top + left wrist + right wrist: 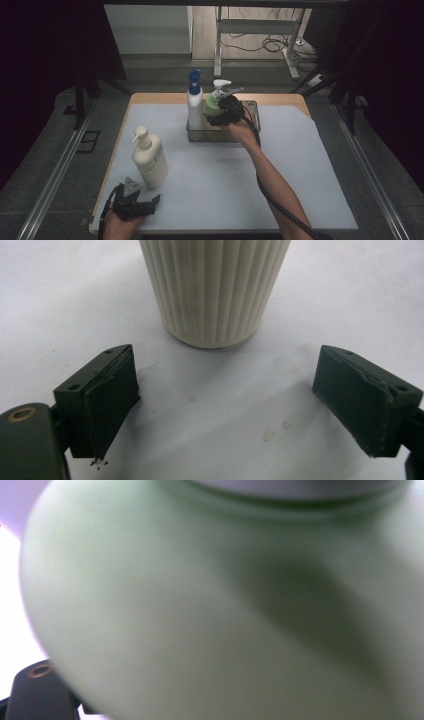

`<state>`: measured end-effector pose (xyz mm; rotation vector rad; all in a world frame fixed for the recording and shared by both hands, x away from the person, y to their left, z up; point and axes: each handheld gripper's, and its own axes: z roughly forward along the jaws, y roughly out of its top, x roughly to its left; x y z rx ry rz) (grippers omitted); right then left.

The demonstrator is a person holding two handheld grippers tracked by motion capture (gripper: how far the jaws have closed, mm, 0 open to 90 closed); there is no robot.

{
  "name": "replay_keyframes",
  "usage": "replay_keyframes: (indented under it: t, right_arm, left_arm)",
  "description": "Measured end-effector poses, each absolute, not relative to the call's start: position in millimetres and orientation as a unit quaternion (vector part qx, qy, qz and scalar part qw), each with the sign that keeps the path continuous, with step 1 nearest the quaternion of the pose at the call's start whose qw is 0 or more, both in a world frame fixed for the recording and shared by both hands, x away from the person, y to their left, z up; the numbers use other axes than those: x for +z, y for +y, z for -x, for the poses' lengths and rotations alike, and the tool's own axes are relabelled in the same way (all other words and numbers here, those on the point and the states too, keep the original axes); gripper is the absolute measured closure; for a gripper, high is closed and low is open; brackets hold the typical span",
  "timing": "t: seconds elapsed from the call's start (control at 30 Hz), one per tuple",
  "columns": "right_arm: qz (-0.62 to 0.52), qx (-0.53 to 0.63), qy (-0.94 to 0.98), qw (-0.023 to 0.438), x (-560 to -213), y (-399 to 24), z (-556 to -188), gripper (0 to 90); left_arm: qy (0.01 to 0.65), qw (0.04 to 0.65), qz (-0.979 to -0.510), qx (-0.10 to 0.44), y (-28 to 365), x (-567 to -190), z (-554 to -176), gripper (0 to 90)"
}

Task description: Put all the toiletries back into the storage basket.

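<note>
The right hand-held gripper [223,111] grasps the green bottle [214,106] at the basket [252,106]. The left hand-held gripper [142,204] rests released near the cream bottle [150,159].

the green pump bottle [210,610] looks like smooth, matt plastic. the cream pump bottle [215,290] is ribbed plastic with a dull sheen. the white mat [215,410] is matt and faintly speckled. at 12 o'clock, the basket [256,112] looks like thin dark wire.
</note>
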<state>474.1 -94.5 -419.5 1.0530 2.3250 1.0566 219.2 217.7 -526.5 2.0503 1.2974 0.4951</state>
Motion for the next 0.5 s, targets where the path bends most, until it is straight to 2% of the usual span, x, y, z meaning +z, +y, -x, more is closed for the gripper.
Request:
replay_keyframes:
  t: [0.5]
  right_arm:
    - [-0.373,0.390,0.823,0.178,-422.4,-99.3,-476.2,11.2]
  left_arm:
    - [0.495,0.327,-0.782,0.189,217.7,-526.5,-219.2,10.7]
